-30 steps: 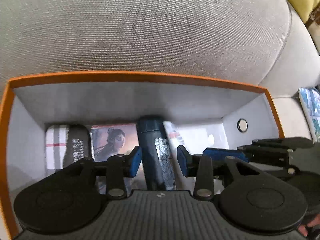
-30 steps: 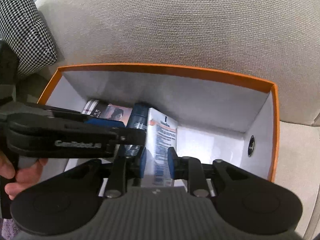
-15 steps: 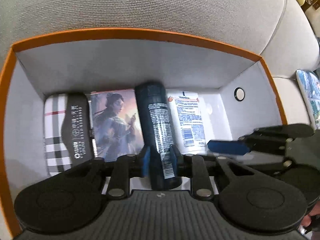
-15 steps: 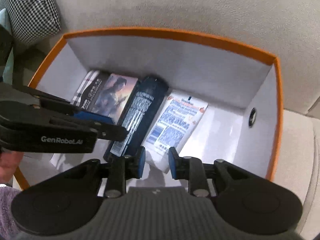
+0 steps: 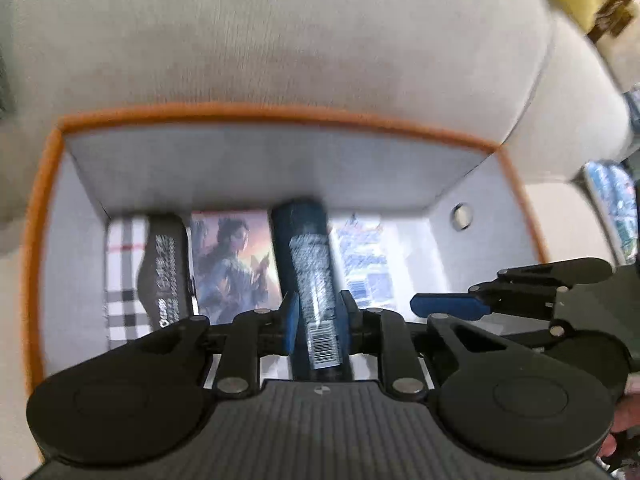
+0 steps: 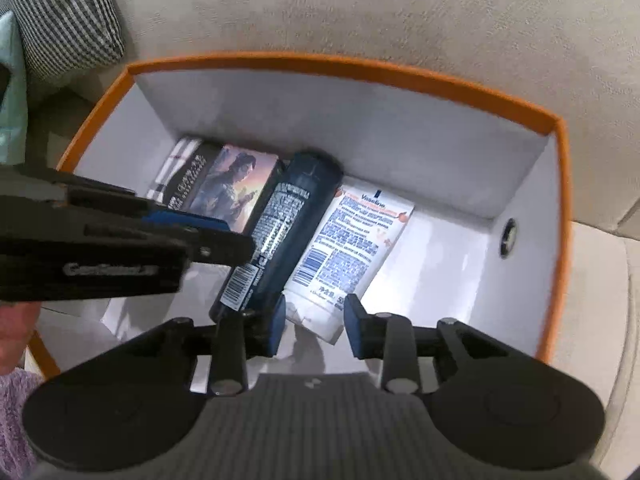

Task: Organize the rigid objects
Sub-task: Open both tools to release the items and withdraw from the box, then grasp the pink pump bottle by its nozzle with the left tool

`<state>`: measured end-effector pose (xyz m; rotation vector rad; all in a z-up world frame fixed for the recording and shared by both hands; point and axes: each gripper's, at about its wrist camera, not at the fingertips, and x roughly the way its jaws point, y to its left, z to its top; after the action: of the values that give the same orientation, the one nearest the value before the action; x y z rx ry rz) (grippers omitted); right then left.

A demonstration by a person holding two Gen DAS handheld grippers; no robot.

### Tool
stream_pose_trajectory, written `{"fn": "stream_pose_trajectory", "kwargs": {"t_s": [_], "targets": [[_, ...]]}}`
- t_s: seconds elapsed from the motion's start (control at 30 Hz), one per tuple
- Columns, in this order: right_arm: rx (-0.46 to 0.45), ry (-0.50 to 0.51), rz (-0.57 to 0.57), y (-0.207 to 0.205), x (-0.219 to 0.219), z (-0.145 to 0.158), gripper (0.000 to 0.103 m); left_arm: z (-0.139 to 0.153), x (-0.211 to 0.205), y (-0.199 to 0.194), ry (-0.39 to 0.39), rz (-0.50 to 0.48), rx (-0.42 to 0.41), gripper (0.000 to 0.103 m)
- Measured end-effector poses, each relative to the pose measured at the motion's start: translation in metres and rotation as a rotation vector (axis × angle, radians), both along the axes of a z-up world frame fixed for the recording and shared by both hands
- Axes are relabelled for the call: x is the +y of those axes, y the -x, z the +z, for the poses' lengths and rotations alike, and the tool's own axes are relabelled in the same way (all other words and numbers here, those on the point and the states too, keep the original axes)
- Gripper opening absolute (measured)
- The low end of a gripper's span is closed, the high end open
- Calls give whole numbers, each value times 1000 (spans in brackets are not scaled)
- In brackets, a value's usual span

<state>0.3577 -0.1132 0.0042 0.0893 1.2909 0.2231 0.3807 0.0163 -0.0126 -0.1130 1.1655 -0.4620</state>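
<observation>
An orange-rimmed box with white walls sits on a beige sofa. A dark blue bottle lies lengthwise in it. My left gripper is shut on the bottle's near end, a pad on each side. A white tube lies flat beside the bottle on its right. My right gripper hovers over the tube's near end. Its jaws are opening, and the pads stand clear of the tube on both sides.
Left of the bottle lie a picture card and a black case on a plaid item. The box floor right of the tube is bare, and a metal eyelet sits in the right wall. A checked pillow is at the upper left.
My left jaws closed on the dark blue bottle and that view pulled back from the box. My right gripper released the white tube, which now lies flat, and its jaws widened.
</observation>
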Motion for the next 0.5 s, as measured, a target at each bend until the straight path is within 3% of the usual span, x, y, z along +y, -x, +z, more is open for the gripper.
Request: {"fn": "stream_pose_trajectory", "kwargs": {"t_s": [0.17,0.33,0.5], "targets": [[-134,-14,-23,40,1,43,34,46,12,53,74,11,-138,23],[-253,-77,-29,112,2,82,40,76,20,117,123,32,-257,23],[-267,-98,-78,187,3,88,42,74,24,175,194,4,-209,23]]}}
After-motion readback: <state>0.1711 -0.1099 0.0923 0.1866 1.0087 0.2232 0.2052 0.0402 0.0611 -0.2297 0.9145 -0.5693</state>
